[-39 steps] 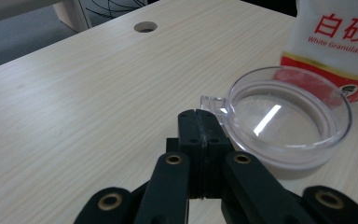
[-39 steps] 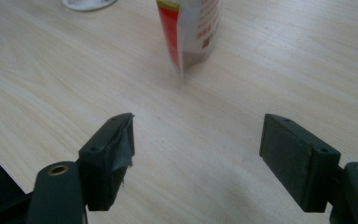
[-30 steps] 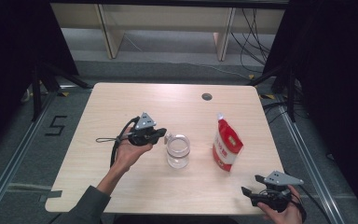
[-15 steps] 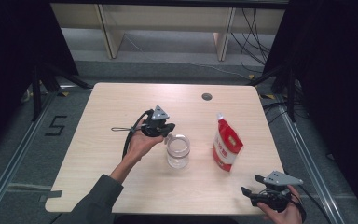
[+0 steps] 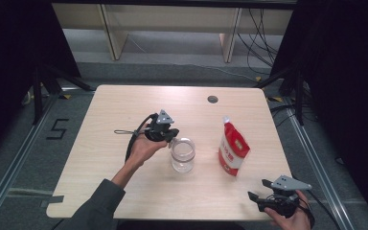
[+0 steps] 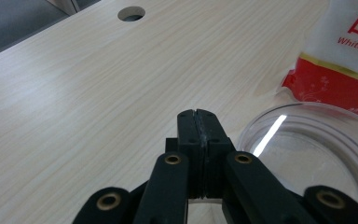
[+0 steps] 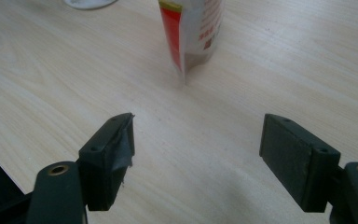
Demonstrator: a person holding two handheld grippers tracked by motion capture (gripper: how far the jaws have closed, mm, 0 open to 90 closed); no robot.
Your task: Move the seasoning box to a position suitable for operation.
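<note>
A clear open jar (image 5: 182,155) stands mid-table, its rim (image 6: 307,135) just right of my left gripper's tip. My left gripper (image 5: 171,135) (image 6: 198,116) is shut with nothing between its jaws, hovering at the jar's left rim. A red and white stand-up pouch (image 5: 233,148) (image 7: 192,28) stands to the right of the jar. At the table's near right corner my right gripper (image 5: 258,199) (image 7: 198,140) rests open, jaws wide apart, facing the pouch with bare table between them.
The light wooden table (image 5: 105,124) has a round cable hole (image 5: 212,99) (image 6: 131,13) near its far edge. A cable (image 5: 132,139) trails from my left gripper. Dark floor and metal rails surround the table.
My left hand has carried its shut gripper rightward and slightly farther, up to the jar's left rim. The right gripper has stayed still.
</note>
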